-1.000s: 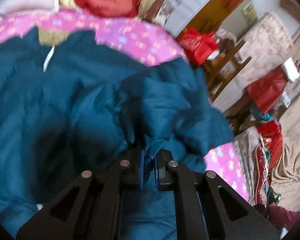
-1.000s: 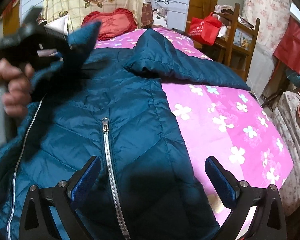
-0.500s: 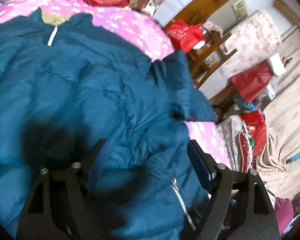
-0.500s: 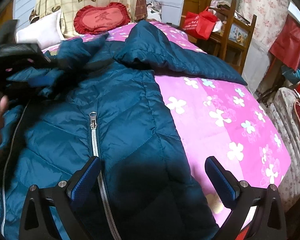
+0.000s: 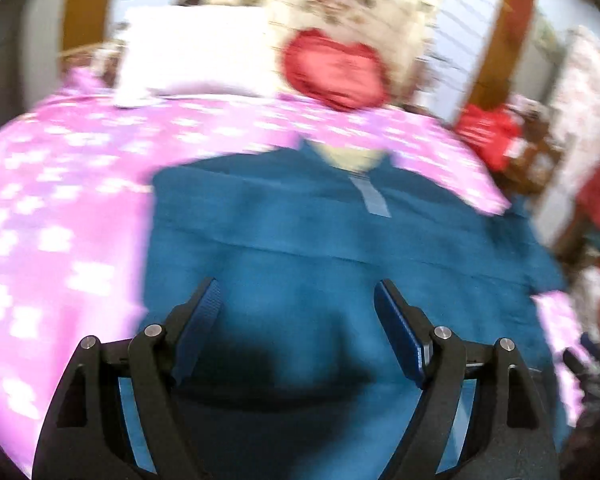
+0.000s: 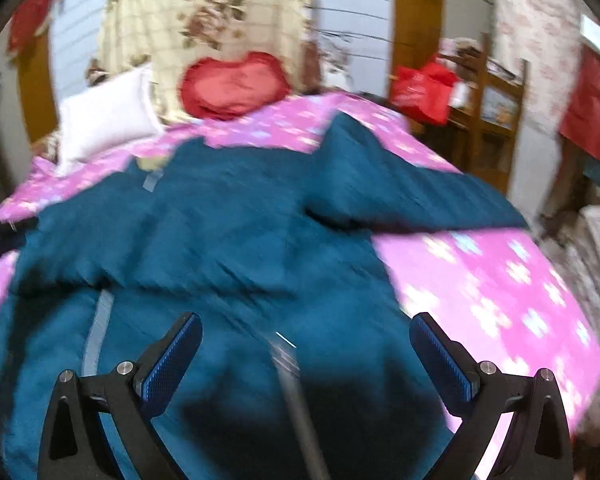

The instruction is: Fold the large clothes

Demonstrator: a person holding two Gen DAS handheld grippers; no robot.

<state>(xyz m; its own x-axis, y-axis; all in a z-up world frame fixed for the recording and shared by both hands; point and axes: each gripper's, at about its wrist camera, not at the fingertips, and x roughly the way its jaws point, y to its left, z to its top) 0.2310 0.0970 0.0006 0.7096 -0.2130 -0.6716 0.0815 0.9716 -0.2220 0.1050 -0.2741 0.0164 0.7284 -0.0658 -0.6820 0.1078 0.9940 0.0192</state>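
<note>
A large teal padded jacket (image 5: 300, 240) (image 6: 228, 240) lies front-up on a bed with a pink flowered cover (image 5: 60, 200) (image 6: 500, 280). Its left sleeve is folded across the chest, and its right sleeve (image 6: 400, 184) stretches out over the pink cover toward the right. My left gripper (image 5: 298, 300) hovers above the jacket's lower body, open, with nothing between its blue pads. Over the jacket's hem near the zip (image 6: 296, 384), my right gripper (image 6: 306, 332) is open too and holds nothing. Both views are blurred by motion.
At the head of the bed lie a white pillow (image 6: 104, 120) and a red heart cushion (image 6: 232, 84). A wooden shelf (image 6: 492, 108) with a red bag (image 6: 424, 92) stands right of the bed. Cluttered furniture fills the far right.
My left gripper let go of the jacket sleeve, opened wide and swung back left over the jacket body; the sleeve now lies folded across the chest. The right gripper rose slightly, still open.
</note>
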